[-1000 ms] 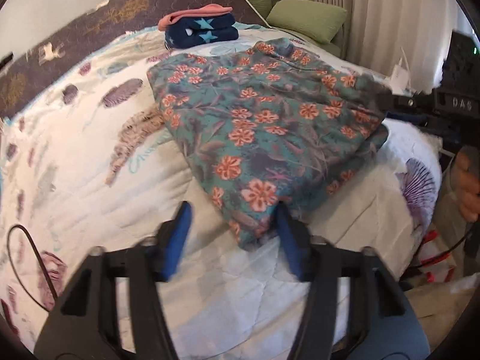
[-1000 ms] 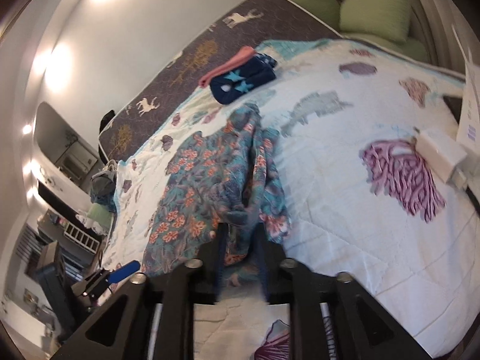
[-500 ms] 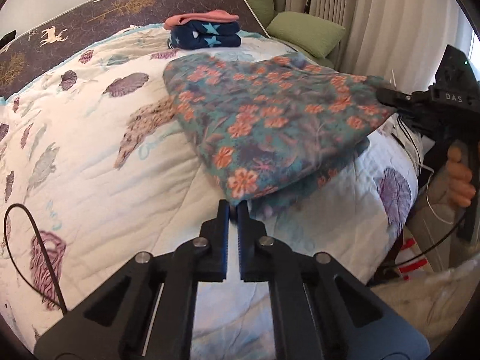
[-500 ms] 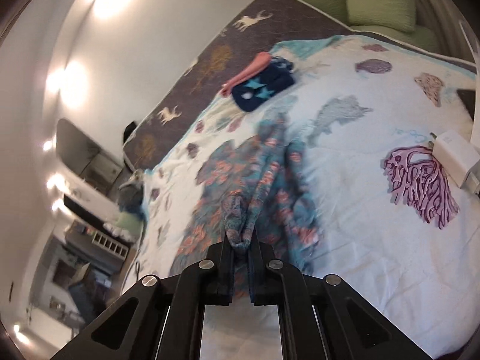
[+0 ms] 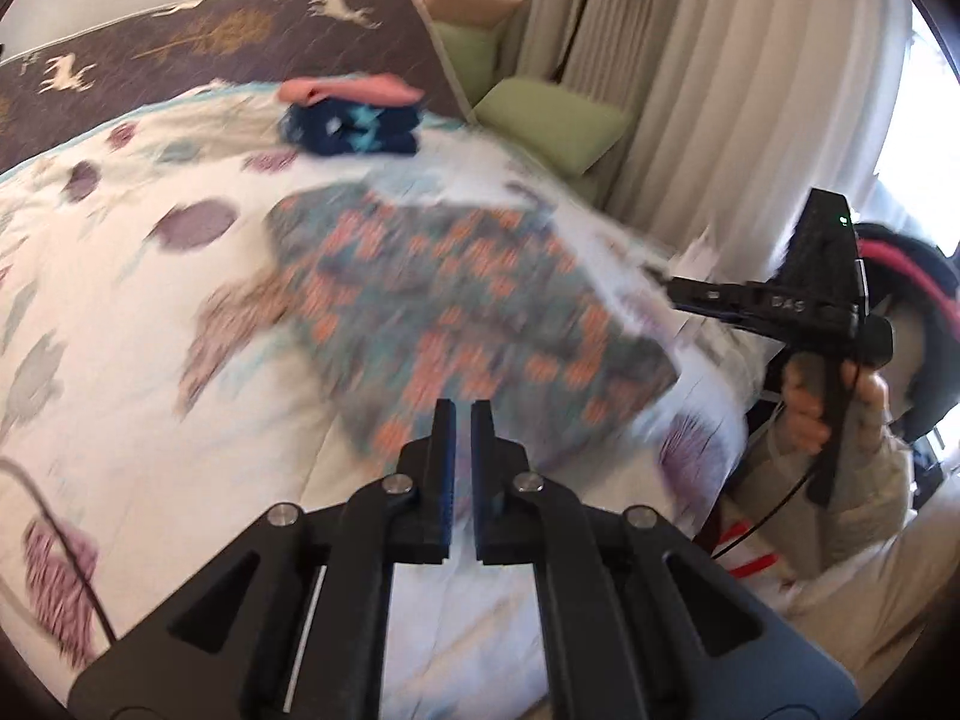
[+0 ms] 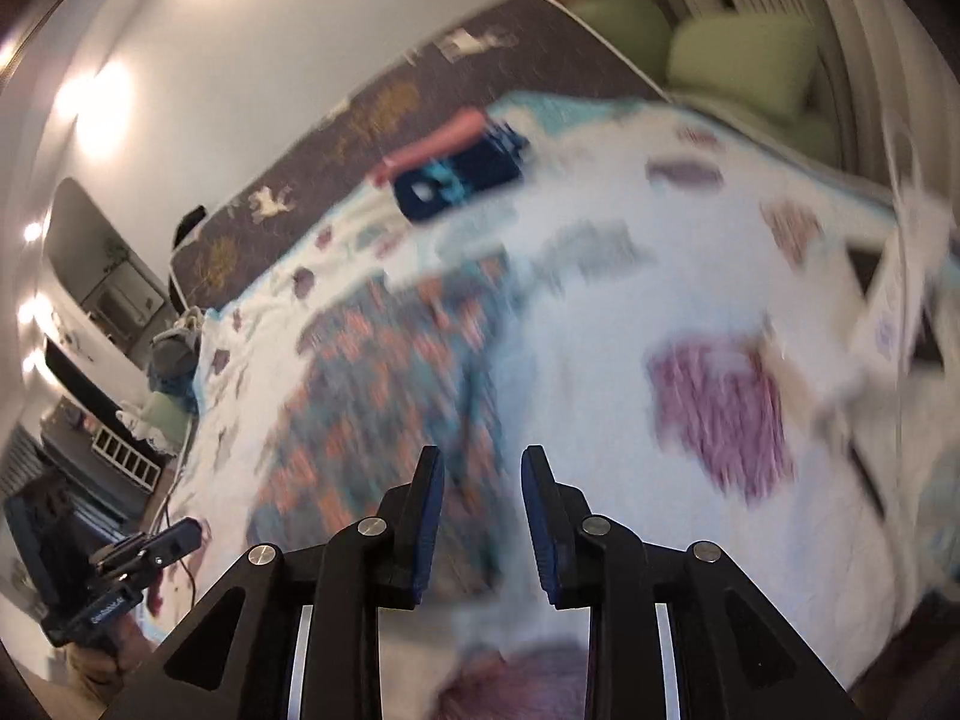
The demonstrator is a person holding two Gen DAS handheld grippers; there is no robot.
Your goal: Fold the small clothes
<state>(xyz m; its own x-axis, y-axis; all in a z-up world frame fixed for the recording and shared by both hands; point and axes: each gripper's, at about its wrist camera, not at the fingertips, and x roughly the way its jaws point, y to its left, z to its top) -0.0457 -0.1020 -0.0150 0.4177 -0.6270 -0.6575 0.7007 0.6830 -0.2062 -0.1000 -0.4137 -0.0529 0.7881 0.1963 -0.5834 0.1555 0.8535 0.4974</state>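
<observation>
Floral cloth (image 5: 456, 306), apparently folded flat

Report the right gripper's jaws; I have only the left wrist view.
Observer: The right gripper is open. Its jaws have just been opening, and nothing is held between them.
Operator: Say where the floral garment lies from it.
Observer: The floral garment lies on the quilt ahead of the fingers, mostly to their left in the right wrist view.
Operator: Name what is past the bed on that side.
Observer: A grey heap sits by the bed's edge, too blurred to name further.
</observation>
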